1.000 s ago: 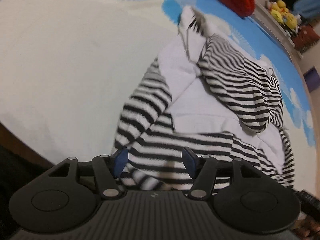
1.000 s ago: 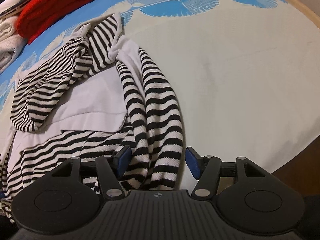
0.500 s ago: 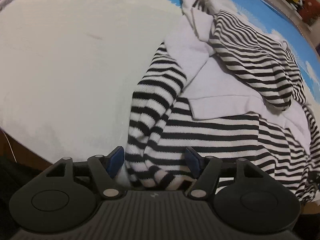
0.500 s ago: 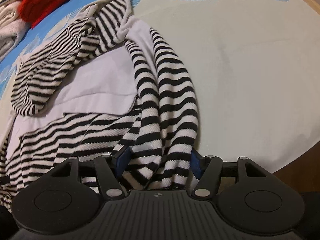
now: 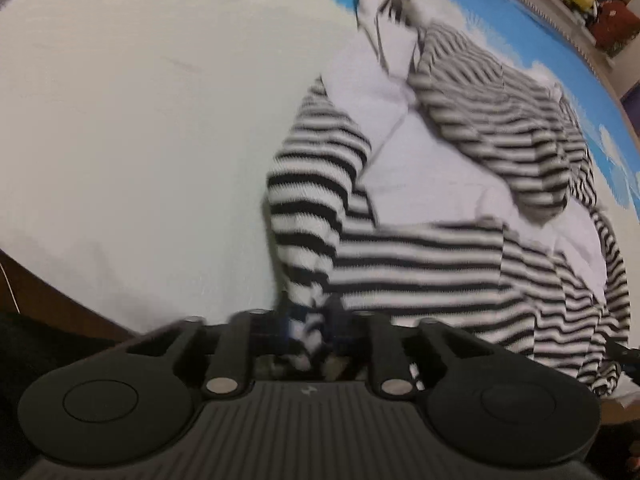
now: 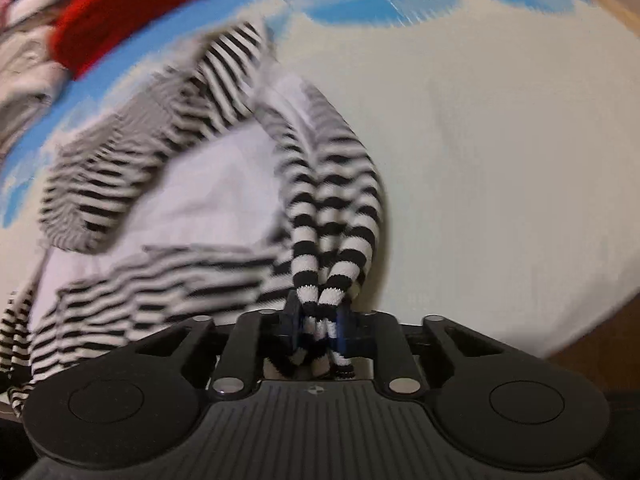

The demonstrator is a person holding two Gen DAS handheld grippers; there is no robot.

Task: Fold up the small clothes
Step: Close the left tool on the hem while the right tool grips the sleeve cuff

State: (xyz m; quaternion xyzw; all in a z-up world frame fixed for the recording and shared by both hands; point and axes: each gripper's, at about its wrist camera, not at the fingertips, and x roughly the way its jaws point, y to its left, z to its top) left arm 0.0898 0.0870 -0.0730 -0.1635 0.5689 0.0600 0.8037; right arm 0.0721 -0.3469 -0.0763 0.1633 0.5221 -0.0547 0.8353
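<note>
Half a second ago both tools stood open with a striped cuff lying loose between their fingers; now each has closed. The left tool (image 5: 310, 330) pinches the end of one sleeve (image 5: 316, 208) of the striped top (image 5: 460, 264), and the right tool (image 6: 318, 326) grips the bunched cuff of the other sleeve (image 6: 336, 216), whose fabric rises in two tight rolls from between the blue pads. Both views are smeared with motion blur, the right one more so, which suggests the garment is being pulled or lifted rather than merely held. That reads as the opening of a fold: both sleeve ends secured, ready to be carried in over the white chest panel. The top lies rumpled on the cloth (image 5: 140, 140) covering the tabletop, its body toward the blue-printed border, its hood or collar heaped at the far end. Open room is good: bare pale cloth stretches wide to the left of the left tool and to the right of the right one. The near edge is close, though; dark wood shows just beside both tools, so the cuffs sit almost at the drop-off and any fold should travel away from it. A red garment (image 6: 132, 12) and other clothes lie well apart at the far side.
</note>
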